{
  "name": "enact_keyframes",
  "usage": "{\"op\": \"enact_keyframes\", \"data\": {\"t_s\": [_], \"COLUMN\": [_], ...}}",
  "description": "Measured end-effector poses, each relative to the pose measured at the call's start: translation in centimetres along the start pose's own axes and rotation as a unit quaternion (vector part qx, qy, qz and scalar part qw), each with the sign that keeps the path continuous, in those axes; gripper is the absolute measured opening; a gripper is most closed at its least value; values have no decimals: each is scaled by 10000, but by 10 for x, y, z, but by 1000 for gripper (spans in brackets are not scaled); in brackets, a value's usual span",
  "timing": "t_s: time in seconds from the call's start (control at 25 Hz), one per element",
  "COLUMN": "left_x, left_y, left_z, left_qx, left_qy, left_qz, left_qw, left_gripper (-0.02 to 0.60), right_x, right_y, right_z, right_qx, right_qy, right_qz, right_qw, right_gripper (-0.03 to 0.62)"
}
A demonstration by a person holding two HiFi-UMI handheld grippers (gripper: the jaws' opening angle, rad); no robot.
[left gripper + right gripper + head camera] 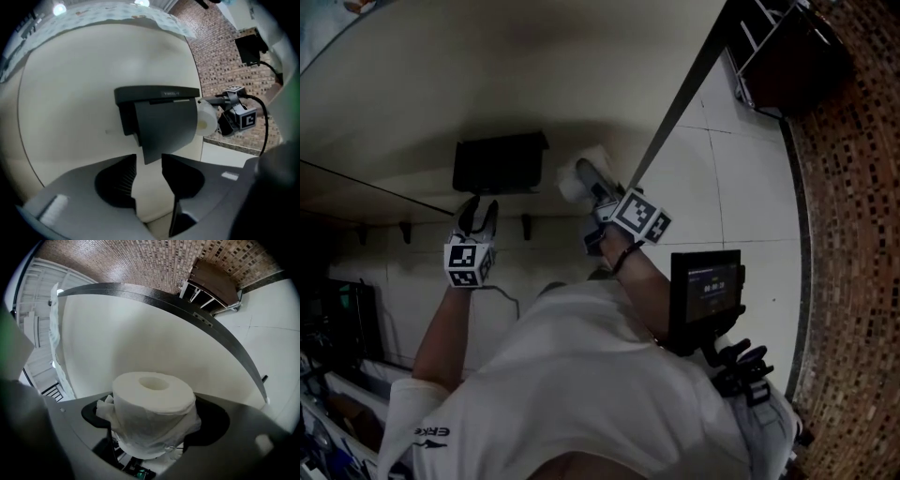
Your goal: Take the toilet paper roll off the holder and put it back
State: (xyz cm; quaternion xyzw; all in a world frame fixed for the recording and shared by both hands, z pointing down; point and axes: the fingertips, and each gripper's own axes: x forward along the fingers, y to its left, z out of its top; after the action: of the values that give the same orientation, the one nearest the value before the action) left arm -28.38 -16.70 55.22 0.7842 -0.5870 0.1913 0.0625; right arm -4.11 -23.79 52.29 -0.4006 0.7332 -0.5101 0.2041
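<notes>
A black toilet paper holder (500, 161) with a hanging lid flap is fixed to the cream wall. In the left gripper view the holder (159, 117) fills the middle, and no roll is in it. My left gripper (477, 214) is just below it and open (149, 161). The flap's lower edge lies just beyond the tips and the pads do not press on it. To the right of the holder my right gripper (586, 180) is shut on the white toilet paper roll (570, 178). In the right gripper view the roll (154, 399) stands upright between the jaws (152, 420) with loose paper wrapped around it.
A dark rail (675, 103) runs diagonally along the wall's edge. Beyond it are white floor tiles (741, 187), a brick wall (853, 234) and a dark stand (787, 56). Small hooks (525, 225) sit on the wall below the holder. A screen device (708, 291) hangs at the person's side.
</notes>
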Motion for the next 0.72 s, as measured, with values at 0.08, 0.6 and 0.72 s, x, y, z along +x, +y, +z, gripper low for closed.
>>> {"op": "enact_keyframes", "data": {"t_s": [0.08, 0.6, 0.72], "left_x": [10, 22, 15], "left_y": [-5, -9, -16], "left_z": [-2, 0, -3], "left_qx": [170, 363, 325], "left_qy": [102, 177, 228], "left_qz": [-253, -611, -719], "left_qw": [9995, 9973, 9966], "left_gripper": [183, 159, 158], "right_x": [1, 7, 7], "right_y": [0, -5, -8], "right_z": [-1, -2, -5], "right_qx": [55, 298, 360], "right_qy": [-2, -71, -41], "right_qz": [6, 60, 87], "right_qw": [10000, 9995, 9993], "right_gripper": [463, 463, 463]}}
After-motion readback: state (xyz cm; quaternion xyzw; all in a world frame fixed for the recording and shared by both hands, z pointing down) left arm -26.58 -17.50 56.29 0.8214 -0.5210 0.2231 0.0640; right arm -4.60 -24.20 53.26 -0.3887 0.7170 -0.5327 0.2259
